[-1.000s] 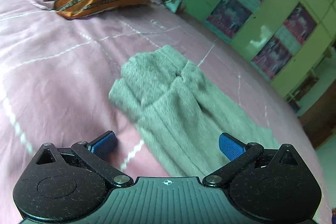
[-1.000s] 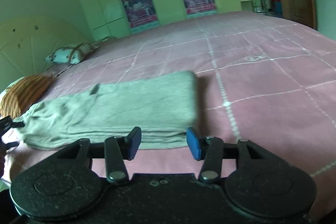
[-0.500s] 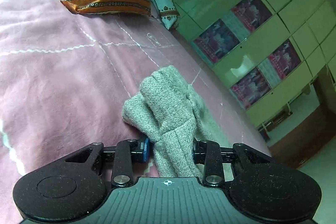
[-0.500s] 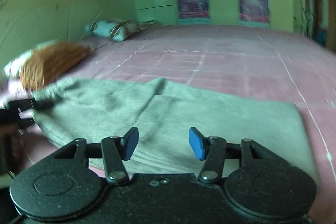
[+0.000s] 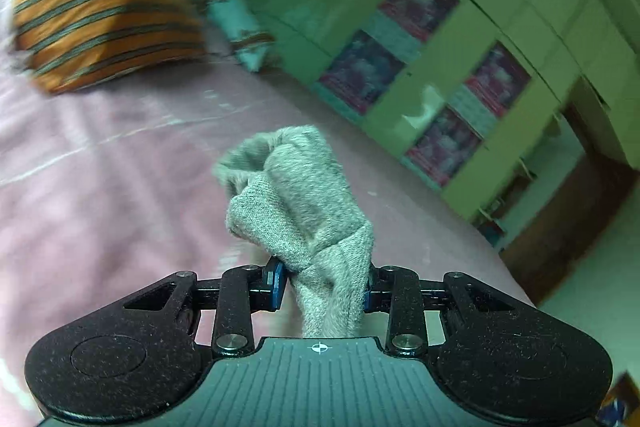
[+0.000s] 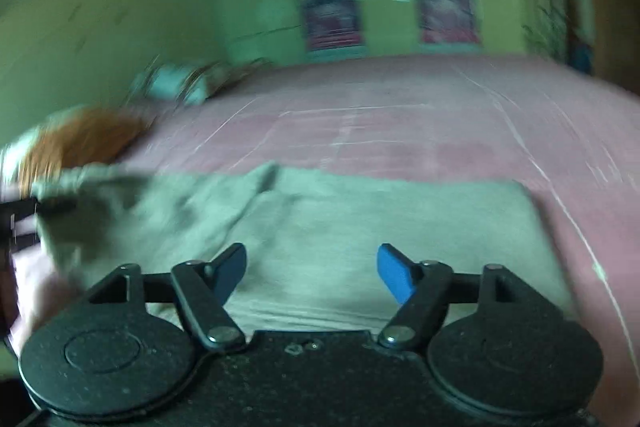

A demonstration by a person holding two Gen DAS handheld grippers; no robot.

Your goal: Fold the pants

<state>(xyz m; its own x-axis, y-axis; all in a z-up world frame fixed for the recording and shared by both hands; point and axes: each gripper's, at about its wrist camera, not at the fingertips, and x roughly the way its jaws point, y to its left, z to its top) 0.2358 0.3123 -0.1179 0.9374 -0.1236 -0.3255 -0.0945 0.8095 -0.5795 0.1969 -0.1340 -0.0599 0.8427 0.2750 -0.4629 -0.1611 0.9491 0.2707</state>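
Note:
The grey pants (image 6: 360, 227) lie half folded on the pink bed sheet (image 6: 420, 131). My left gripper (image 5: 326, 281) is shut on a bunched end of the pants (image 5: 304, 211) and holds it lifted above the bed. My right gripper (image 6: 312, 269) is open and empty, hovering just over the flat folded part of the pants. At the far left of the right wrist view the lifted end meets the dark left gripper (image 6: 16, 223), blurred.
An orange striped pillow (image 5: 100, 19) and a small light blue pillow (image 5: 236, 23) lie at the head of the bed. Green wardrobe doors with posters (image 5: 420, 67) stand beyond the bed. A dark wooden door (image 5: 568, 227) is at the right.
My left gripper closed on the end of the pants and has raised it off the bed. My right gripper moved over the folded part and opened wider.

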